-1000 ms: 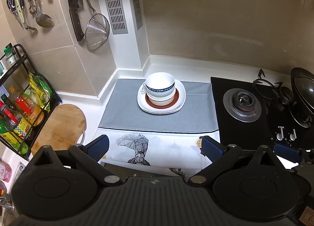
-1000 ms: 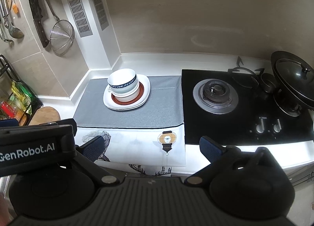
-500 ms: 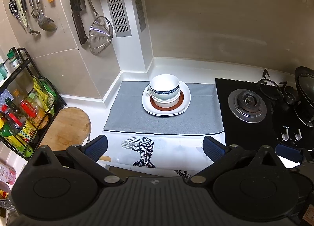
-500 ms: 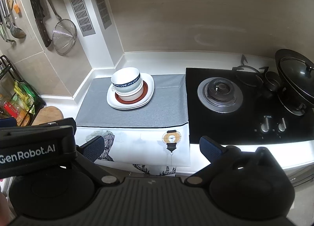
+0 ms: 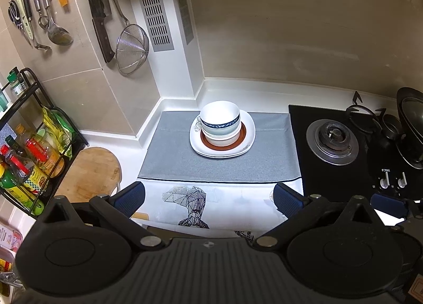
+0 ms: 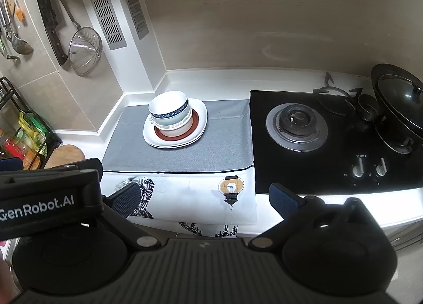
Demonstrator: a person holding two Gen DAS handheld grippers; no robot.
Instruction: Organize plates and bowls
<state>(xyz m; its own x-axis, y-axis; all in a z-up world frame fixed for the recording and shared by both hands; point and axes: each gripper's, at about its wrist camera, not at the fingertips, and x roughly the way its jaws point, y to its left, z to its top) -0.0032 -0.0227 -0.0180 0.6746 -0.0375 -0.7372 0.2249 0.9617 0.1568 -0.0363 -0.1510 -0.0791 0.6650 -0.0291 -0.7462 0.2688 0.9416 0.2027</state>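
Observation:
A stack of dishes stands on the grey mat (image 5: 185,161): white square plates (image 5: 248,132) at the bottom, a red-rimmed plate (image 5: 242,138) on them, then nested bowls topped by a white bowl with a blue band (image 5: 220,117). The stack also shows in the right wrist view (image 6: 201,116), with its top bowl (image 6: 169,106). My left gripper (image 5: 208,197) is open and empty, well in front of the stack above the counter's front edge. My right gripper (image 6: 205,197) is open and empty, also in front of the stack.
A black gas hob (image 5: 333,143) with a lidded wok (image 6: 396,92) lies right of the mat. A wooden board (image 5: 90,172) and a bottle rack (image 5: 29,150) stand at left. Utensils and a strainer (image 5: 132,47) hang on the wall. A printed cloth (image 6: 190,193) covers the counter front.
Both grippers have drifted slightly left and back, so the dish stack sits a little further right in both views. The dishes have not moved. Both grippers stay open.

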